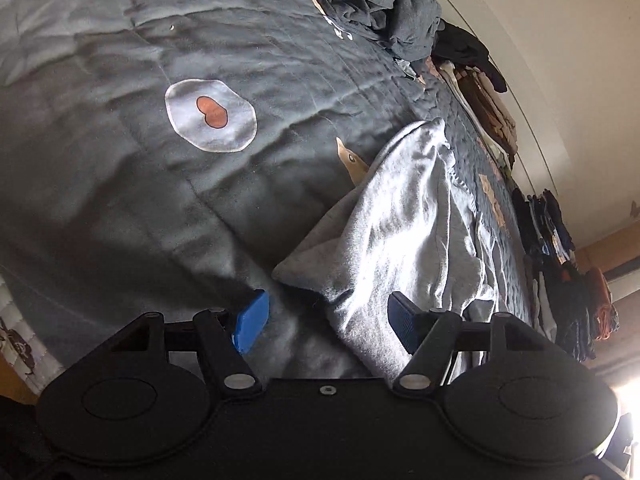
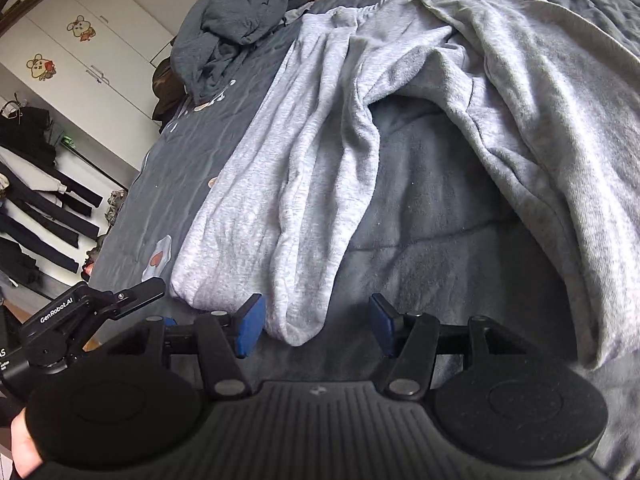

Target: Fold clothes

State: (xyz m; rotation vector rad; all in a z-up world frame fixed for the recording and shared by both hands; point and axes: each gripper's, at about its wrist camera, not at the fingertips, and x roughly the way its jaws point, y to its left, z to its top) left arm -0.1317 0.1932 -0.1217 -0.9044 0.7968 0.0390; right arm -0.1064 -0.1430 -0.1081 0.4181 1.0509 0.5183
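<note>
Both grippers hover low over the quilt [image 1: 120,184], jaws spread wide — left gripper [image 1: 328,322] and right gripper [image 2: 316,326] each at a grey sweatpants [image 2: 304,168] leg end.

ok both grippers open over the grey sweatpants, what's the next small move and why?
Probably ease the right gripper forward and close on the leg cuff: its jaws are open with the cuff lying between them on the bedspread. The left gripper is open at the other cuff, gripping nothing.
</note>
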